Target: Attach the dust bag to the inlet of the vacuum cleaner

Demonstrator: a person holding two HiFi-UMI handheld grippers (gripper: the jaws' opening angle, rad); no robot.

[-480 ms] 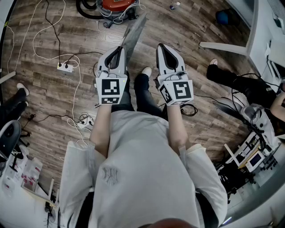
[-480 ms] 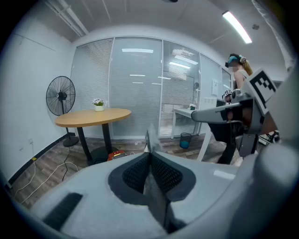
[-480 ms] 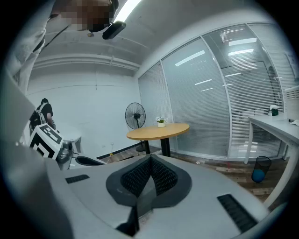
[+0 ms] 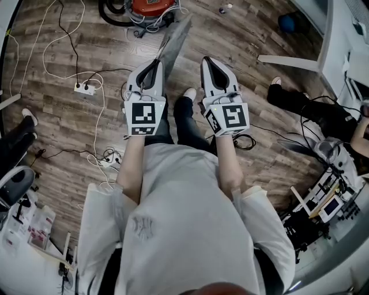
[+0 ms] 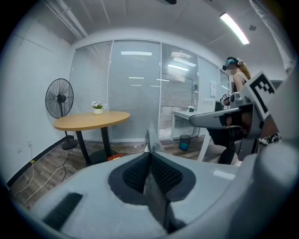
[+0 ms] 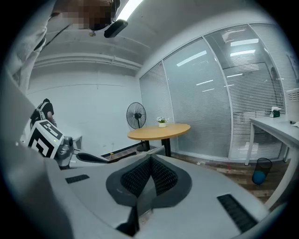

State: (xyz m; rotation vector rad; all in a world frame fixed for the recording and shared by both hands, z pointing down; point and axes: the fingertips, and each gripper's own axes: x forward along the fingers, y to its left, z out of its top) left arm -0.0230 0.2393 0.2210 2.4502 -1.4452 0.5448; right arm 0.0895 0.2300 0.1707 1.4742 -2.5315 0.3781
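While you stand on the wood floor (image 4: 57, 132), your left gripper (image 4: 154, 63) is clamped on the bag (image 4: 174, 40). Its own view shows the two ribbed pads (image 5: 135, 173) pressed onto a thin grey sheet whose edge sticks up past the tips. From your head camera, the bag runs as a flat grey strip from those tips out ahead of you. It ends short of the vacuum (image 4: 151, 6), so the two are apart. The vacuum sits on the floor at the top edge of that picture, with its black hose (image 4: 112, 12) curled at its left. Your right gripper (image 4: 209, 60) is held beside the left one, a little apart from it and pointing the same way. Its jaws are closed tight, and nothing sticks out past their tips. A white power strip (image 4: 84, 87) lies on the floor to your left, with white cable (image 4: 99, 115) looping around it. Ahead, the left gripper view shows a round table (image 5: 91, 120) with a fan (image 5: 60, 99) standing beside it.
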